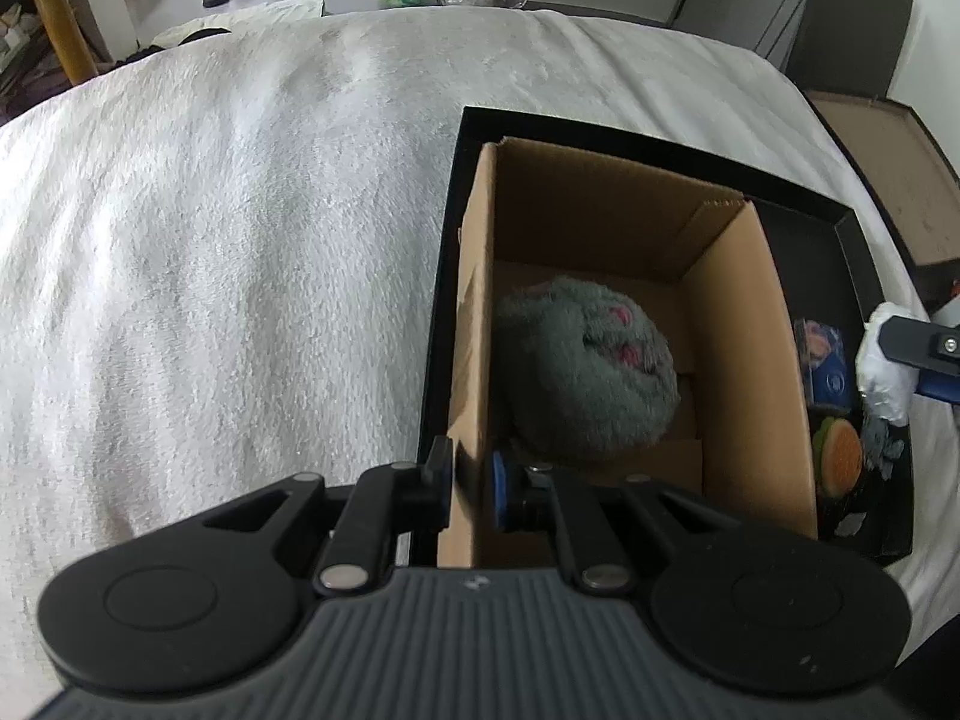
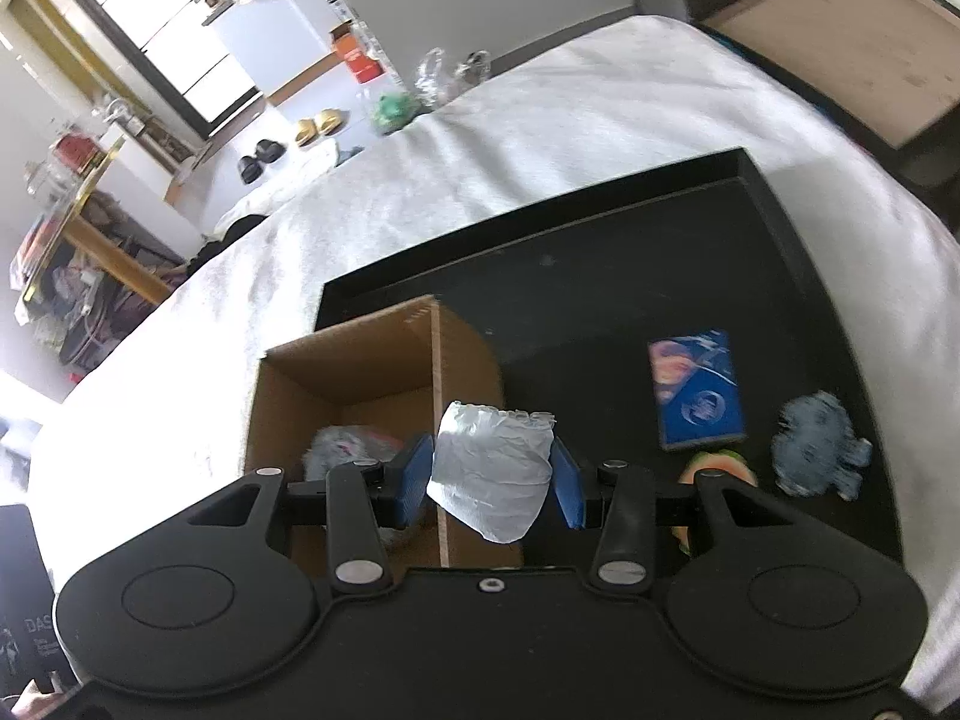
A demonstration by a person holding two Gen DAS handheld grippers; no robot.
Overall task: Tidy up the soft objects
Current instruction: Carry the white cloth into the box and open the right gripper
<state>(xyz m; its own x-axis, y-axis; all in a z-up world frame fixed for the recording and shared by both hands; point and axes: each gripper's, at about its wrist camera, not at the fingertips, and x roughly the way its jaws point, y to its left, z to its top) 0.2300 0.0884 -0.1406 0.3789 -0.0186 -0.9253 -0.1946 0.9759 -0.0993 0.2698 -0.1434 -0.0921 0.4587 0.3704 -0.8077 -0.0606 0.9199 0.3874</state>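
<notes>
A white fuzzy blanket [image 1: 240,228] covers the bed on the left, and on it toward the right lies a shallow black tray [image 1: 660,141] with a raised rim. At the tray's left end stands an open cardboard box [image 1: 600,204], and inside it, on the bottom, lies a grey plush toy [image 1: 585,372] with pink marks on it; in the right wrist view only a part of that toy [image 2: 345,447] shows over the box [image 2: 360,360] wall. The left gripper [image 1: 471,489] is clamped on the box's left wall, one pad outside the cardboard and the blue pad inside, so its jaws are closed on that wall. To the right of the box, on the tray floor [image 2: 600,276], lies a blue picture card [image 2: 699,390], then a soft burger toy [image 1: 837,459] with an orange bun and green layer, partly hidden behind the right gripper's arm in the right wrist view, and furthest right a bluish fuzzy toy [image 2: 816,453]. The right gripper [image 2: 495,474] holds a crumpled white soft packet [image 2: 492,468] between its blue pads, lifted over the box's right wall and the tray, touching neither as far as can be seen. In the left wrist view that packet [image 1: 879,369] appears at the far right edge.
</notes>
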